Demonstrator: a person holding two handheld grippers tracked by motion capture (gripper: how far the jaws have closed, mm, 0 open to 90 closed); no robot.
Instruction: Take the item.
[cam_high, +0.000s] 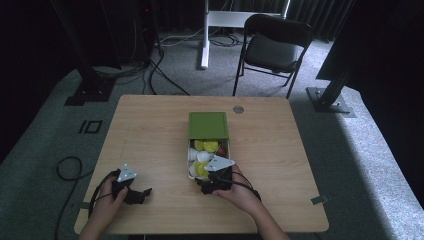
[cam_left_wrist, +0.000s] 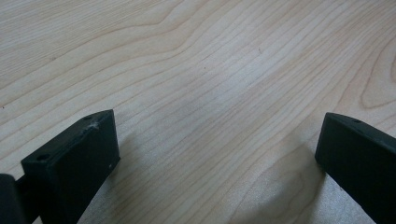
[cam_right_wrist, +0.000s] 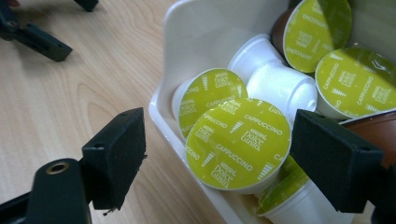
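Right gripper view looks straight into the white tray (cam_right_wrist: 173, 56) of coffee capsules, and that tray serves as the landmark here. Nearest the camera, the right gripper (cam_right_wrist: 217, 156) straddles the tray's near wall with its jaws apart: one black jaw hangs outside the wall over the wooden table (cam_right_wrist: 70, 102), the other sits inside among the capsules, and neither pad presses on anything. Between them lies the green-lidded Cappuccino capsule (cam_right_wrist: 238, 142), tilted on top of the pile just inside the near wall and not gripped. Crowding it are a second green-lidded capsule (cam_right_wrist: 210, 95) just behind, a white capsule lying on its side (cam_right_wrist: 280, 86) beyond that, and more green lids and a brown capsule towards the tray's far end. In the high view the tray (cam_high: 192, 155) lies at mid-table with a green box lid (cam_high: 208, 125) covering its far part. Well to the left of the tray, near the table's front edge, the left gripper (cam_high: 131, 190) rests low over bare wood; the left gripper view shows its jaws (cam_left_wrist: 215, 154) spread wide with nothing between them. Beyond the table, a black chair (cam_high: 272, 47) stands on the grey carpet.
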